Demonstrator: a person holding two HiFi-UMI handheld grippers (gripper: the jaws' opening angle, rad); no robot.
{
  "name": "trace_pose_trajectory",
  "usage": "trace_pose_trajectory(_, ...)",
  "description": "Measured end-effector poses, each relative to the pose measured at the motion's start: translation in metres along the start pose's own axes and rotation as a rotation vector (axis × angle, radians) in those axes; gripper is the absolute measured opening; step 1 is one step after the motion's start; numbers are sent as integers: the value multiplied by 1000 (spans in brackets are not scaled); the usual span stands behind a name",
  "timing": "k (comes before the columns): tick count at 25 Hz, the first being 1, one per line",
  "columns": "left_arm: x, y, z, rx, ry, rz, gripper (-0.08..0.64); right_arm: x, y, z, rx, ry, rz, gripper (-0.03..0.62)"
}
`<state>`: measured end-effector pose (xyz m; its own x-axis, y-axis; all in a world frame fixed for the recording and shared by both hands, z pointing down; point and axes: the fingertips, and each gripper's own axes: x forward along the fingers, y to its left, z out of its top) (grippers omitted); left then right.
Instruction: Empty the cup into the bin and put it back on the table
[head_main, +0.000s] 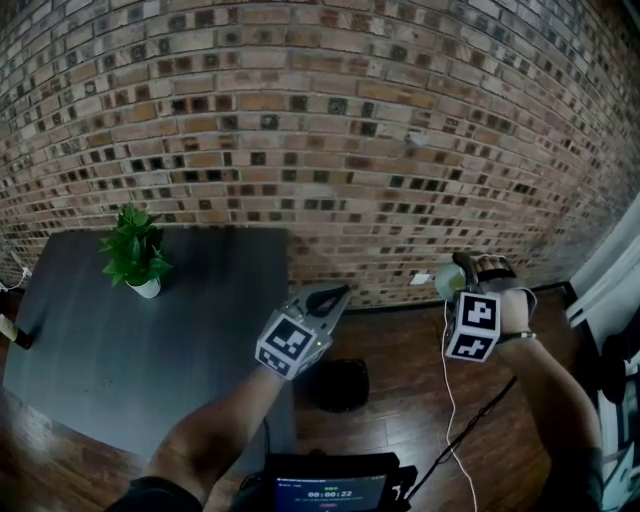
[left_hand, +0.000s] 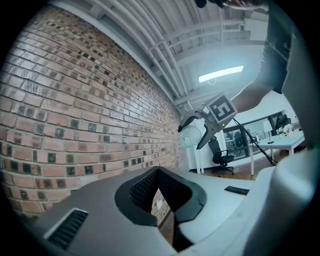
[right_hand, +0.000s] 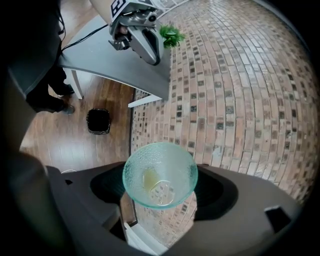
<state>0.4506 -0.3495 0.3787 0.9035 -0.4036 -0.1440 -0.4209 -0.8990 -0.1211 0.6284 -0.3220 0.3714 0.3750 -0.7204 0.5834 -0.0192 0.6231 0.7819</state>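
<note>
My right gripper is shut on a clear, pale-green cup, held in the air near the brick wall, to the right of the table. In the right gripper view the cup sits between the jaws with a small yellowish bit inside it. A black bin stands on the wood floor below and between the two grippers, beside the grey table. The left gripper hangs over the table's right edge with its jaws together and nothing in them. From the left gripper view the cup shows in the right gripper.
A small potted plant stands at the back of the table. A brick wall runs close behind. A white cable trails over the floor, and a screen sits at the bottom edge. An office chair stands far off.
</note>
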Motion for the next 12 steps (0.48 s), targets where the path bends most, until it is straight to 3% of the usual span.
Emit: trace_pose_trajectory(12, -7, -14, 7, 24, -18, -79, 1, -5, -2, -4, -67, 34, -35, 396)
